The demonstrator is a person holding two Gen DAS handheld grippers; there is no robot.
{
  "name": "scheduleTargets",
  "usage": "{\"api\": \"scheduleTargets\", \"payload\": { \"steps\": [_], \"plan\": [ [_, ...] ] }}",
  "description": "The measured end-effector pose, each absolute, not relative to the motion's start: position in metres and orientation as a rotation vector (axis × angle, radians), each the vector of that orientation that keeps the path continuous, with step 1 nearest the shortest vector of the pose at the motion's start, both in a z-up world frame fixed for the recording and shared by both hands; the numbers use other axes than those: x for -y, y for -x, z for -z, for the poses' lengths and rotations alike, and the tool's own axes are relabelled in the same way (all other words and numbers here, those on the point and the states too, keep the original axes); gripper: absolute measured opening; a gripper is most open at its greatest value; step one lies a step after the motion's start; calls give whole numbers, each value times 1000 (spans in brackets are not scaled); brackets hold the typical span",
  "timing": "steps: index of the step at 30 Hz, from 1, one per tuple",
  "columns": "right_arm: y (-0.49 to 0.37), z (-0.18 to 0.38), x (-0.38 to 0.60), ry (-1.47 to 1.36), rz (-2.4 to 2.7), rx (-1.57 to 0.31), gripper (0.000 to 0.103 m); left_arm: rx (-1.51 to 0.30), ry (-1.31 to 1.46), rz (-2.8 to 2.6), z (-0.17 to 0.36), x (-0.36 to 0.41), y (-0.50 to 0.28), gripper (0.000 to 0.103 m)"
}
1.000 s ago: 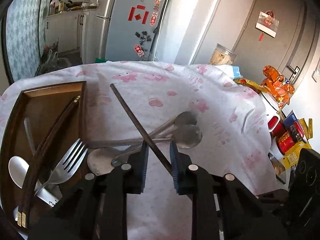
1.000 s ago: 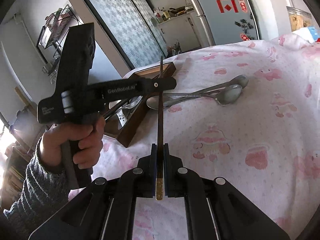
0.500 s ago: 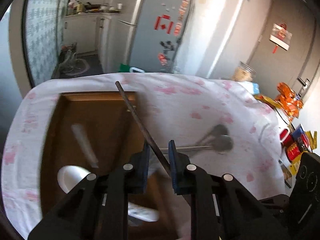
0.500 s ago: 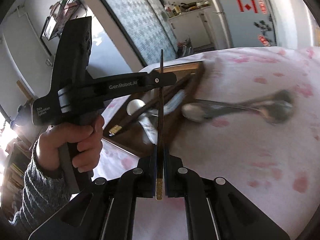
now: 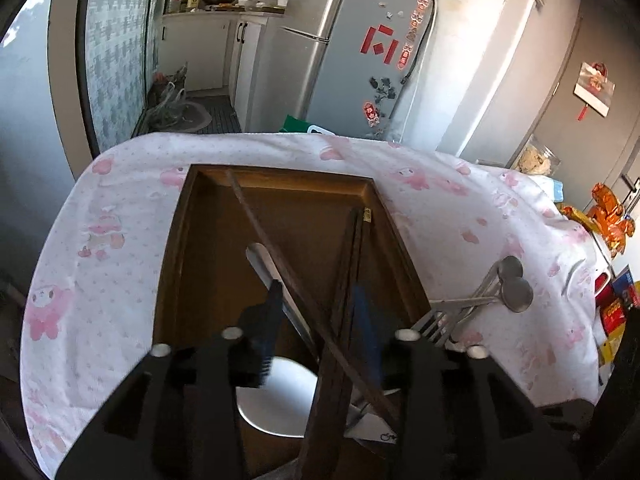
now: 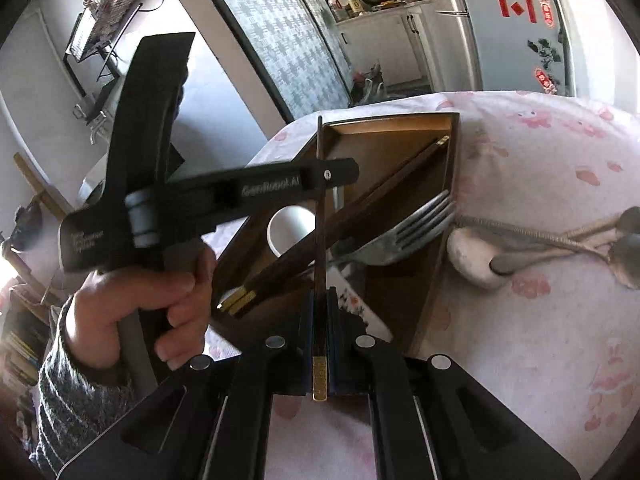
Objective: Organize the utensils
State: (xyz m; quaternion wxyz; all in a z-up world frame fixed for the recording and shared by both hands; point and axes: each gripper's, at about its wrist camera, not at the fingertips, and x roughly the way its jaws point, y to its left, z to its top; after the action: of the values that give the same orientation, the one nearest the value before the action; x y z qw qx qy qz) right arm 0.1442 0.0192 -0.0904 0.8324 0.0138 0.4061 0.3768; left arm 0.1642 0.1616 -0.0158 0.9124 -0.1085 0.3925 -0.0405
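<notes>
My right gripper [image 6: 320, 300] is shut on a dark chopstick [image 6: 319, 216] with a gold end, held over the wooden tray [image 6: 450, 184]. The same chopstick [image 5: 276, 248] crosses the left wrist view between the spread fingers of my left gripper [image 5: 318, 300], which is open over the tray [image 5: 176, 240]. In the tray lie a pair of dark chopsticks [image 6: 360, 208], a fork [image 6: 404, 228] and a white spoon [image 5: 276, 396]. Metal spoons [image 5: 508, 284] lie on the cloth to the tray's right.
The table has a white cloth with pink prints [image 5: 460, 208]. Snack packets [image 5: 608, 212] sit at its far right edge. A fridge [image 5: 352, 48] and kitchen counter stand behind. The left-hand gripper body [image 6: 224, 196] is close to the left of my right gripper.
Both grippers moved left from above the loose spoons to above the tray. My left gripper's fingers have spread wide off the chopstick; the right still clamps it.
</notes>
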Motion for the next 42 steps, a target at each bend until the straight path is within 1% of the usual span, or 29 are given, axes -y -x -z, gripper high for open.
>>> {"api": "scheduleTargets", "payload": {
  "steps": [1,4,6,7,9,10,11,13,17,18,19,20,23,26,29,35,36,39,41,42],
  "plan": [
    [-147,89,-20,-22,-793,-860,5,-803,223,84,15,-161,-163,67],
    [-148,90,-21,-28,-809,-874,8,-771,206,71,7,-159,-157,80],
    [-146,90,-20,-29,-809,-867,13,-748,186,57,0,-157,-152,84],
    [-145,90,-17,-53,-821,-867,20,-741,181,57,-2,-157,-150,84],
    [-144,89,-11,-73,-827,-865,24,-730,172,59,-7,-156,-144,85],
    [-141,88,-6,-72,-827,-856,30,-723,166,65,-9,-154,-140,85],
    [-140,87,-4,-76,-826,-852,38,-717,159,73,-10,-152,-136,86],
    [-139,82,13,-108,-826,-841,45,-701,141,80,-14,-147,-128,86],
    [-143,66,60,-143,-793,-796,48,-655,90,111,-26,-130,-109,87],
    [-147,59,79,-150,-763,-774,49,-643,77,120,-28,-125,-106,90],
    [-152,53,96,-160,-730,-753,52,-620,58,135,-32,-116,-100,92],
    [-158,49,111,-174,-696,-739,53,-610,50,145,-34,-111,-99,92],
    [-181,46,159,-244,-604,-738,53,-607,22,212,-37,-83,-98,92],
    [-200,57,188,-244,-533,-765,53,-616,-1,295,-36,-54,-98,92],
    [-216,74,200,-263,-515,-809,53,-627,7,387,-25,-29,-100,92],
    [-236,95,206,-338,-522,-864,52,-693,-75,422,9,8,-110,92],
    [-238,97,203,-337,-527,-869,51,-698,-82,422,12,10,-111,92],
    [-237,96,191,-285,-519,-858,40,-698,-98,421,16,9,-112,92],
    [-241,98,186,-259,-504,-866,29,-695,-105,420,16,8,-113,92],
    [-243,102,183,-257,-504,-880,27,-699,-111,415,16,7,-114,92]
  ]
}}
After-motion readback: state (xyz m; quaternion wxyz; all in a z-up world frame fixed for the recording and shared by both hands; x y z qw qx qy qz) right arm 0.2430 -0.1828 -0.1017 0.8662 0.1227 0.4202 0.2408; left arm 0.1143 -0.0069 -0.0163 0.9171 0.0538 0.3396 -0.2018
